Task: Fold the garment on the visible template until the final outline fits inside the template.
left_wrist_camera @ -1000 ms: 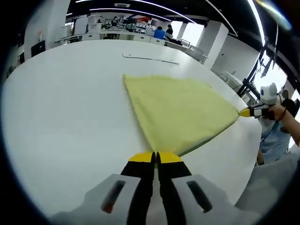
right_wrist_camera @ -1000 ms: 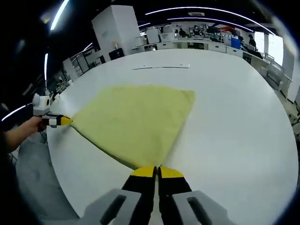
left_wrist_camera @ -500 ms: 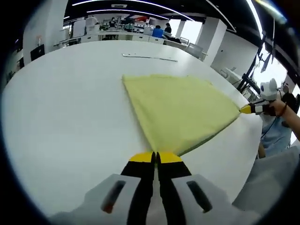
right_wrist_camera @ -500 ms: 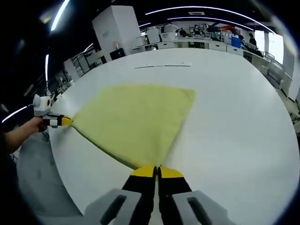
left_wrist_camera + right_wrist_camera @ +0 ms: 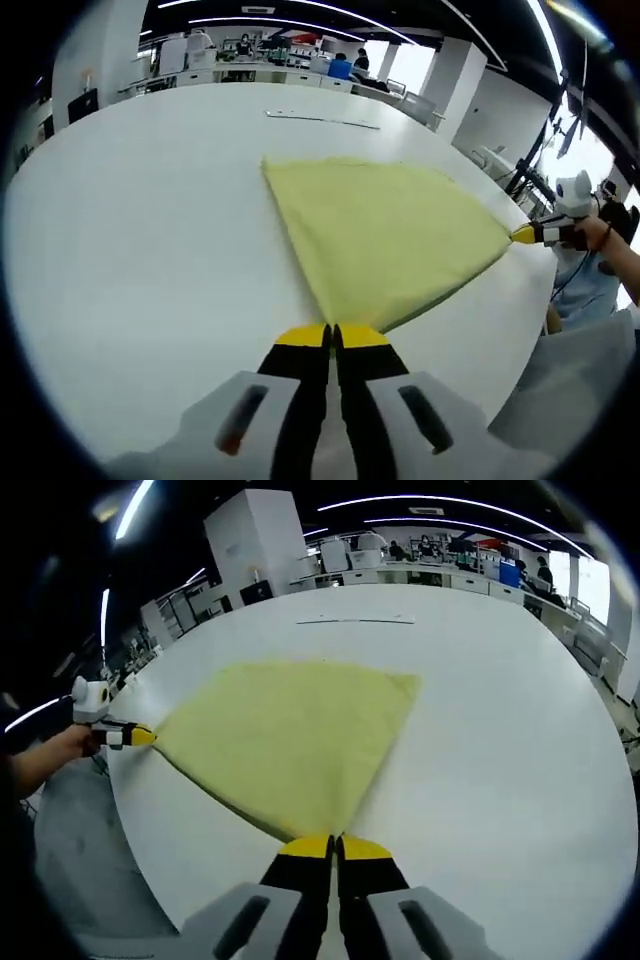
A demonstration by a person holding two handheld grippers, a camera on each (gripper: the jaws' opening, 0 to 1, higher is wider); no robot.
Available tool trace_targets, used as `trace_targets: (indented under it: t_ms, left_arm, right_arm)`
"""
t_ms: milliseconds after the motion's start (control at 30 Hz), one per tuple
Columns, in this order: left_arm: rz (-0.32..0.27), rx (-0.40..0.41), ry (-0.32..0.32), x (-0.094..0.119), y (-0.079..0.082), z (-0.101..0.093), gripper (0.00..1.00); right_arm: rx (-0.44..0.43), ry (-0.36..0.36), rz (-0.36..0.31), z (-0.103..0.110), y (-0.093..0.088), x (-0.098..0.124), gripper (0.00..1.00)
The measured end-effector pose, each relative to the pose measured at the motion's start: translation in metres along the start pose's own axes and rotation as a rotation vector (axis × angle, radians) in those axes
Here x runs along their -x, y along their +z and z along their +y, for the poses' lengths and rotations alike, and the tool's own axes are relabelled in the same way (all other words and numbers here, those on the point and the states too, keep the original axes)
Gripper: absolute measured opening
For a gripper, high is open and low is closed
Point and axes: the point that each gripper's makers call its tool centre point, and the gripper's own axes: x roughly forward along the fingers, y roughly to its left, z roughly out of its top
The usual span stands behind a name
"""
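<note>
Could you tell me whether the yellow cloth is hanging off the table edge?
No, the yellow cloth lies flat on the white table.

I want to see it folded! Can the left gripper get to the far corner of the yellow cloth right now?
Probably not yet. The left gripper is shut on a near corner of the yellow cloth, so it's busy. The bare white table leaves the way to the far corner free.

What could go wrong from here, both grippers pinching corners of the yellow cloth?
1. The left gripper and right gripper each hold only a corner tip of the yellow cloth garment; pulled taut, a corner could slip out.
2. The held edge lies close to the round white table's near rim, so slack could drop over it.
3. The thin strip far across the table is the only marking visible; the fold may land off it.
</note>
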Motion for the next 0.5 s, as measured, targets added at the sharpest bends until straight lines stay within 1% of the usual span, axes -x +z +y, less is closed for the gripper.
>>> trace_targets:
  t_ms: [100, 167, 233, 267, 300, 433, 500]
  left_arm:
    - [-0.019, 0.069, -0.003, 0.001, -0.001, 0.002, 0.0]
    - [-0.027, 0.089, -0.001, 0.003, -0.002, 0.004, 0.01]
    - [-0.034, 0.097, 0.0, 0.005, -0.001, 0.004, 0.05]
    - [-0.036, 0.098, 0.003, 0.006, -0.001, 0.005, 0.07]
    - [-0.04, 0.1, 0.004, 0.007, -0.001, 0.005, 0.09]
    - [-0.068, 0.118, -0.001, 0.014, 0.004, 0.005, 0.2]
    - [-0.085, 0.125, -0.005, 0.018, 0.008, 0.003, 0.26]
  right_arm:
    - [-0.013, 0.002, -0.019, 0.0, 0.001, 0.0, 0.0]
    - [-0.02, 0.006, -0.023, 0.0, 0.002, 0.0, 0.0]
    - [-0.017, 0.003, -0.029, 0.001, 0.003, 0.001, 0.0]
    - [-0.014, 0.002, -0.032, 0.002, 0.003, 0.001, 0.02]
    - [-0.012, 0.003, -0.034, 0.002, 0.004, 0.001, 0.04]
    - [0.013, -0.004, -0.044, 0.005, 0.01, 0.003, 0.23]
    - [0.021, -0.01, -0.048, 0.006, 0.013, 0.004, 0.3]
